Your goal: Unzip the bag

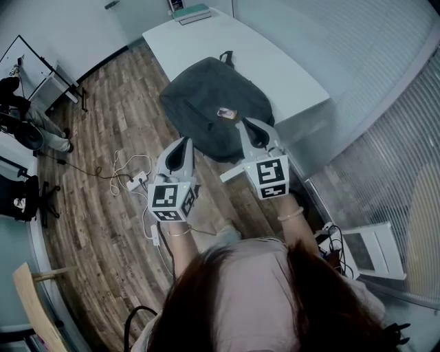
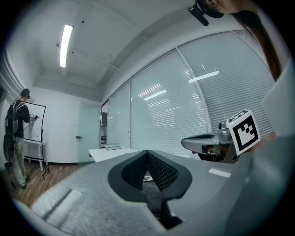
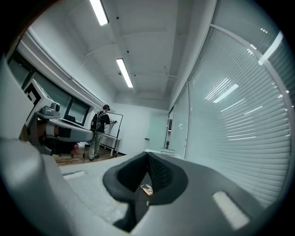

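Bag: a dark grey backpack point(image 1: 199, 103) lies flat on the near end of the white table point(image 1: 275, 62), with its carry handle point(image 1: 225, 56) at the far end.
Bag's label: a small light tag point(image 1: 225, 112) sits on the top face, near the right gripper's tips.
Zip: too fine to tell whether it is done up.
Left gripper point(image 1: 184, 143): jaws pressed together with nothing between them; held level by the bag's near edge. Contact with the bag cannot be made out.
Right gripper point(image 1: 245, 124): jaws meet at the tips and grasp nothing; held level over the bag's near right part, with the tag showing below the tips in its own view.
Grippers' relation: side by side, apart, both pointing away from the person.
Table's far end: a stack of books point(image 1: 191, 12).
Floor: wood planks point(image 1: 110, 117), with white cables and a power strip point(image 1: 134, 180) left of the person.
Room: a person point(image 3: 97, 131) stands at a whiteboard point(image 1: 24, 62); blinds point(image 3: 239, 115) run along the right side.
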### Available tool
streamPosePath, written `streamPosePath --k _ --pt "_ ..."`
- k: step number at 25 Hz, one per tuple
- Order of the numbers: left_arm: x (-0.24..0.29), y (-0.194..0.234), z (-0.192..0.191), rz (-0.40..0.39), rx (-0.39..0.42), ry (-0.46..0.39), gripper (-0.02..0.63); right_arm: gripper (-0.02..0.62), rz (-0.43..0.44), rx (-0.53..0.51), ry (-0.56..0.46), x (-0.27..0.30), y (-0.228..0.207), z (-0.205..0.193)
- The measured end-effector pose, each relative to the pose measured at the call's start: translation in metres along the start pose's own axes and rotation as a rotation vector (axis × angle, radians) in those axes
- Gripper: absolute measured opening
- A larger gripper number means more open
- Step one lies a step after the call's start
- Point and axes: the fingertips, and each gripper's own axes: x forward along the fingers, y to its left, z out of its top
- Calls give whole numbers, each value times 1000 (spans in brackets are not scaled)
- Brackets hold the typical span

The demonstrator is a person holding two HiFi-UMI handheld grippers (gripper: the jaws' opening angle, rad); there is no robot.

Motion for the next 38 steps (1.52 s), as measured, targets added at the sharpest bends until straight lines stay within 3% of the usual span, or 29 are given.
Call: streamPosePath --k 38 --pt "-83 -66 10 65 20 -41 11 3 40 21 -69 -89 26 9"
